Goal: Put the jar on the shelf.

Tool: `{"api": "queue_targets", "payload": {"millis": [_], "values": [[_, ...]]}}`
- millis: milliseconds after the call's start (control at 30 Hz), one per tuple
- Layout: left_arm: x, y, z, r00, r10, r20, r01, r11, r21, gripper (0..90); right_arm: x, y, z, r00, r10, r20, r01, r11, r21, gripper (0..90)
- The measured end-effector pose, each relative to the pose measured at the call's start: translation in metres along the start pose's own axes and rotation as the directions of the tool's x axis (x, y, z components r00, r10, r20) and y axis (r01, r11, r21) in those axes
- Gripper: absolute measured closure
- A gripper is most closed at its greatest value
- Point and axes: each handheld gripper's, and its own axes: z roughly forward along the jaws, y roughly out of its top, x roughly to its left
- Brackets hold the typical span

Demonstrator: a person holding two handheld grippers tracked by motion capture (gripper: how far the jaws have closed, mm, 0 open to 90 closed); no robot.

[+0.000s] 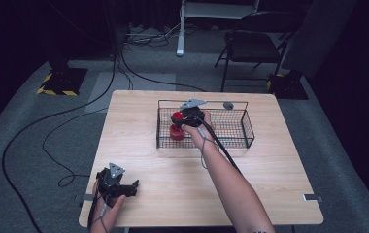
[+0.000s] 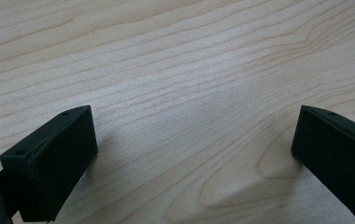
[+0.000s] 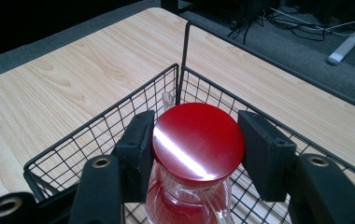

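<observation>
A clear glass jug with a round red lid (image 3: 198, 140) stands inside a black wire basket (image 3: 96, 135), at the basket's left end (image 1: 176, 127). My right gripper (image 3: 199, 138) is shut on the lid, one black pad pressed against each side; in the high view this gripper (image 1: 186, 119) reaches into the basket (image 1: 241, 131) from the near side. My left gripper (image 1: 134, 187) rests near the table's front left corner. Its jaws stand wide open (image 2: 194, 140) over bare wood, with nothing between them.
The light wooden table (image 1: 182, 184) stands on grey carpet. A small dark round object (image 1: 228, 105) lies just behind the basket. A folding chair (image 1: 250, 46) and cables are on the floor beyond the far edge.
</observation>
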Motion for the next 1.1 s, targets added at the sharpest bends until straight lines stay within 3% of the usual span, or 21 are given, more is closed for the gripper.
{"api": "queue_targets", "payload": {"millis": [100,200,233,433,1100], "values": [[0.0,0.0,0.0,1.0,0.002,0.0,-0.002,1.0,0.001,0.0,-0.001,-0.001,0.001,0.9996,0.025,-0.016,-0.025,1.0,0.006,36.6],[0.0,0.0,0.0,1.0,0.0,0.0,0.0,1.0,0.0,0.0,-0.002,-0.002,-0.001,0.9993,0.031,-0.021,-0.031,0.999,-0.006,33.1],[0.0,0.0,0.0,1.0,0.002,0.001,-0.002,1.0,0.002,0.0,-0.003,-0.002,-0.003,0.9988,0.045,-0.021,-0.045,0.999,-0.009,25.1],[0.0,0.0,0.0,1.0,0.0,0.0,0.0,1.0,0.0,0.0,-0.007,0.001,-0.015,0.9978,0.063,-0.022,-0.064,0.998,-0.029,17.2],[0.0,0.0,0.0,1.0,-0.001,0.0,0.001,1.0,-0.001,0.0,-0.006,0.008,-0.069,0.9986,0.033,-0.041,-0.036,0.997,-0.064,15.3]]}}
